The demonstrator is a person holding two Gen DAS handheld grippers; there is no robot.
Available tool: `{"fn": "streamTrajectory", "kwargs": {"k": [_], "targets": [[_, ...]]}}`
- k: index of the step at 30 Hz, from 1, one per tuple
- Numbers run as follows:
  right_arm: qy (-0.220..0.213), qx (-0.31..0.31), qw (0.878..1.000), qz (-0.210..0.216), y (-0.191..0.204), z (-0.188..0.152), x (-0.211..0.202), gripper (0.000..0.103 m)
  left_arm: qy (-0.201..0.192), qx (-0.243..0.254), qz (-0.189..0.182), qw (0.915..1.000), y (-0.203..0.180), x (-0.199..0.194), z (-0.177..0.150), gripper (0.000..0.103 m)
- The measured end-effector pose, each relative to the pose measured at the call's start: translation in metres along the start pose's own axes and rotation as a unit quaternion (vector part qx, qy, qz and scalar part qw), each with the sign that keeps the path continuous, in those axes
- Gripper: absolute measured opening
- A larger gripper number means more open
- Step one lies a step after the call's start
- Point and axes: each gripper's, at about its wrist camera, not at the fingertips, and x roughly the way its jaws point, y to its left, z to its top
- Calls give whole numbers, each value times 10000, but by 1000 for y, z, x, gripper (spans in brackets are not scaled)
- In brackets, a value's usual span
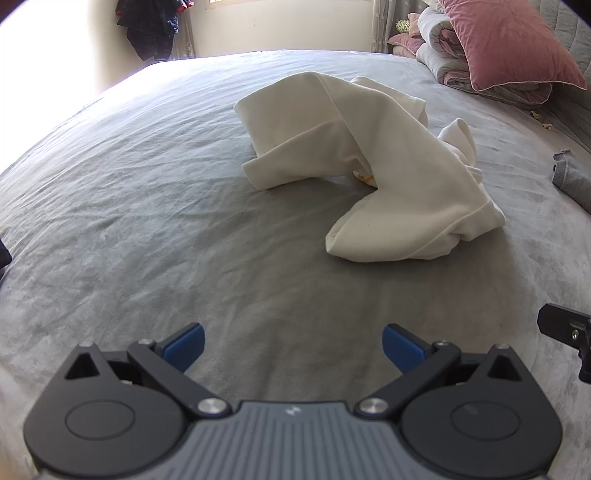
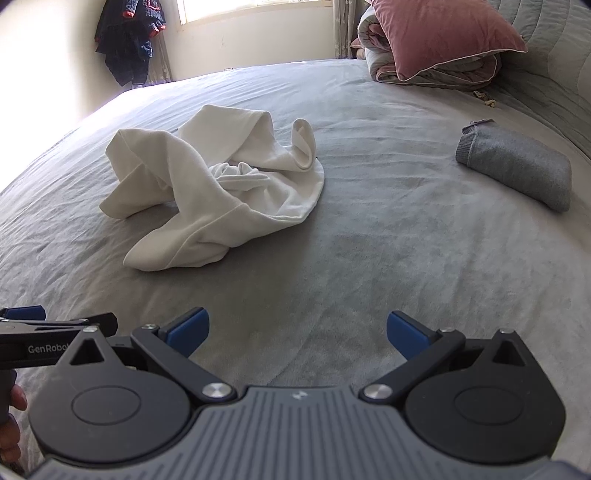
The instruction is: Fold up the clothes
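Grey bedspread (image 2: pixel 332 277) covers the bed, lightly creased. Pink velvet pillow (image 2: pixel 439 35) sits on a rolled grey-pink quilt (image 2: pixel 436 74) at the far right corner. Dark jacket (image 2: pixel 127 40) hangs on the wall by the window (image 2: pixel 240 9). Sheer curtain (image 1: pixel 384 26) hangs beside the quilt. Small tan crumbs (image 2: pixel 484 98) lie on the bed near the quilt.
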Motion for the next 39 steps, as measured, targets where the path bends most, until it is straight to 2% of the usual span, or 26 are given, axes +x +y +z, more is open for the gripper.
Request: {"fn": "streamTrajectory", "kwargs": {"k": [13,23,28,39], "targets": [[60,-54,10000,-20,1,-1,3,103,79,-20,-35,10000,1,2,0,103],[55,-73,9999,-62,-2,1,4,103,137,-143,125,9997,3,4,3,103],[21,21,9999,-99,-9,4,3,103,267,-110,95,9995,-3,4,17,103],[132,224,9996,-93,-27,7,6,103,62,-204,-138,9997,-24,12,77,103]]}}
